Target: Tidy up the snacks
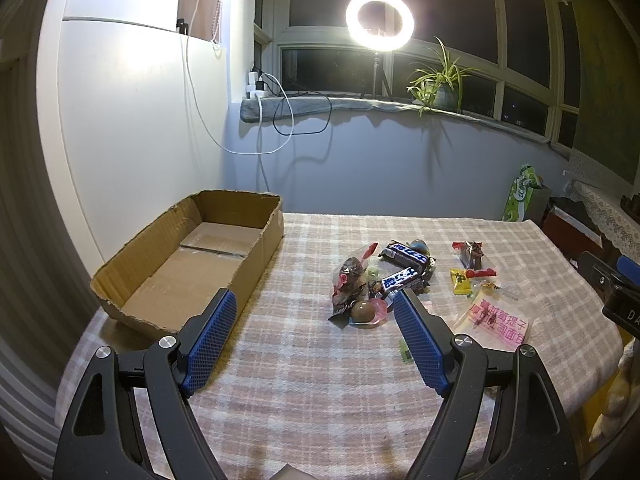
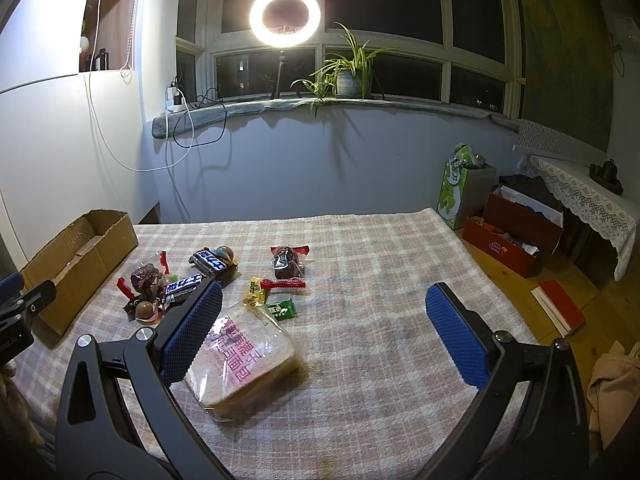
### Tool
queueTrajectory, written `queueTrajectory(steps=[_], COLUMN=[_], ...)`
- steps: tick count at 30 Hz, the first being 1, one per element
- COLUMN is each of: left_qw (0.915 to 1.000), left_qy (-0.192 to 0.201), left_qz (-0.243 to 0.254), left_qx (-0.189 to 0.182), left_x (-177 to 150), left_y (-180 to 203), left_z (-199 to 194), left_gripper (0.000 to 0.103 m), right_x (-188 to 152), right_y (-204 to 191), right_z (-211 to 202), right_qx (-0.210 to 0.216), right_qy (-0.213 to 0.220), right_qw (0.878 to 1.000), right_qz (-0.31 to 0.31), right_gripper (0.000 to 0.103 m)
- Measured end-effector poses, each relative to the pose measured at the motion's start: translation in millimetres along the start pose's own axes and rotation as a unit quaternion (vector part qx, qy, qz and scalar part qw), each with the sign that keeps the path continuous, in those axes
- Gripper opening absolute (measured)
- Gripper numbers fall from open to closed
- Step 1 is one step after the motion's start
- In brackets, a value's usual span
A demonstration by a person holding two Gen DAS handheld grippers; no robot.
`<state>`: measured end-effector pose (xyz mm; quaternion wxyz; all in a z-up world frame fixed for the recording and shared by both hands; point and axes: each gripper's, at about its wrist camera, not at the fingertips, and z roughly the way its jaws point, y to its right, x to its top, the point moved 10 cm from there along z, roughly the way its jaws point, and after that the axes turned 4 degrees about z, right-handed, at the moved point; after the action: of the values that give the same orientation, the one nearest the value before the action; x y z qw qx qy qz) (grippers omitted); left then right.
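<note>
Cardboard box (image 1: 192, 256) left of left claw (image 1: 316, 300); bread packet (image 2: 244, 356) beside right claw (image 2: 324, 300); both spread apart, unladen.

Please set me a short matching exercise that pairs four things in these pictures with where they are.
Things:
1. cardboard box
2. bagged bread
3. potted plant
4. red box

Places:
A. on the windowsill
B. on the floor to the table's right
C. at the table's left edge
D. by the right gripper, near its left finger

Pairs: 1-C, 2-D, 3-A, 4-B
</note>
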<state>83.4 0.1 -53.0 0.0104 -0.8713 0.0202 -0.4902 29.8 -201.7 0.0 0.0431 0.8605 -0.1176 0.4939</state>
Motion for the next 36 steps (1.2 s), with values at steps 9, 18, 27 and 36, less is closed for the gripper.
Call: queueTrajectory(steps=[9, 18, 27, 36], left_qw=[1.0000, 1.0000, 1.0000, 1.0000], left_qy=[0.000, -0.001, -0.002, -0.002], left_qz=[0.000, 0.000, 0.001, 0.000], left_qx=[0.000, -0.001, -0.001, 0.000], left_x=[-0.3, -0.9, -0.9, -1.4], left_y=[0.3, 1.0, 1.6, 1.9], left_z=[0.1, 0.1, -0.2, -0.4], left_gripper=[0.081, 0.081, 0.081, 0.081], right_x=[1.4, 2.2, -4.0, -3.1], right_y=[0.0, -1.3, -4.6, -4.6], right_z=[-0.2, 0.8, 5.6, 4.5], right_qx=[0.000, 0.001, 0.004, 0.004], right_qy=[0.001, 0.000, -0.003, -0.003], right_qw=[1.000, 1.000, 1.000, 1.000], right_qz=[-0.001, -0.003, -0.004, -0.004], right_gripper=[0.103, 0.103, 0.103, 0.103])
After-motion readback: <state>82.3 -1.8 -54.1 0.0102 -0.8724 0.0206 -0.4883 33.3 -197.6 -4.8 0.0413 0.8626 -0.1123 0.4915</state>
